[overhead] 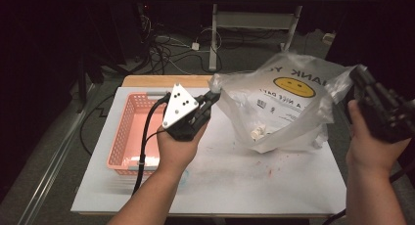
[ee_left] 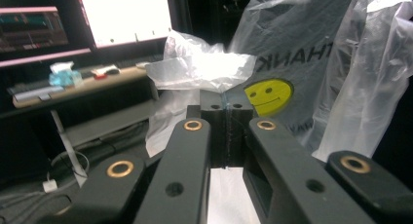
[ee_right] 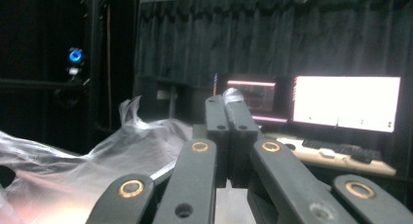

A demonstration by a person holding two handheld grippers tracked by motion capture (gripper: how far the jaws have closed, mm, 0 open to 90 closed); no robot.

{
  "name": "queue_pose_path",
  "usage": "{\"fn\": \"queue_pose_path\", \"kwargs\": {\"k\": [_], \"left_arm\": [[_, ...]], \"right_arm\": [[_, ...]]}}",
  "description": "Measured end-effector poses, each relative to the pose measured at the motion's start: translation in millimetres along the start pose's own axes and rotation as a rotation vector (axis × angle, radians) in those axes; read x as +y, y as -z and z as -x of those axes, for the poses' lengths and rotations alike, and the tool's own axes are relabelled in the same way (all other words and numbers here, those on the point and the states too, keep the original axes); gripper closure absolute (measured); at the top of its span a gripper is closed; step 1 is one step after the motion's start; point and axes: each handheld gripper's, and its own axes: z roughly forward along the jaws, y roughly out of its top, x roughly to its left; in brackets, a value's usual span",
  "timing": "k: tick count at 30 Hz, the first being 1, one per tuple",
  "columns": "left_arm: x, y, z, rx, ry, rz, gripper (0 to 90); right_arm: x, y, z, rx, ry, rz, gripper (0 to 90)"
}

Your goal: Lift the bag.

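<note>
Both grippers are clamped on the clear plastic bag (overhead: 284,107) and hold it stretched above the white table (overhead: 235,181). The left gripper (overhead: 211,95) pinches one handle, its jaws pressed flat together; the right gripper (overhead: 357,76) pinches the other at the table's right edge. The bag — yellow smiley, dark lettering — sags with small white items inside. A pink basket (overhead: 128,132) sits near the left edge; the front of the table is bare.

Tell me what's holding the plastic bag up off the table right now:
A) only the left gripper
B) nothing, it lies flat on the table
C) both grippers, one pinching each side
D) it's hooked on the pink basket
C: the left gripper and the right gripper are each shut on an edge of the plastic bag, stretching it open above the table.
</note>
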Motion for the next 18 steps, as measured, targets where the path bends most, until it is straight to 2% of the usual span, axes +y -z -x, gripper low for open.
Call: {"fn": "queue_pose_path", "kwargs": {"k": [3, 5, 8, 11, 14, 18], "left_arm": [[12.6, -7.8, -3.3, 0.013, -0.009, 0.018, 88.8], [18.7, -11.0, -6.2, 0.024, -0.01, 0.029, 88.8], [19.8, -16.6, -8.6, 0.03, -0.003, 0.028, 88.7], [11.6, -26.2, -10.6, 0.033, 0.006, -0.006, 88.7], [1.5, -35.5, -13.8, 0.033, 0.031, -0.03, 88.6], [-13.0, -50.5, -21.2, 0.038, 0.057, -0.097, 88.5]], "right_arm": [[16.0, -9.8, 9.1, -0.023, 0.006, 0.021, 90.0], [24.7, -15.1, 17.1, -0.038, -0.007, 0.033, 90.0], [30.4, -21.1, 25.7, -0.057, 0.01, 0.026, 90.0], [22.1, -24.6, 33.2, -0.072, -0.002, -0.004, 90.0], [5.9, -26.4, 37.6, -0.08, -0.008, -0.046, 90.0], [-18.2, -27.9, 42.0, -0.082, -0.014, -0.11, 90.0]]}}
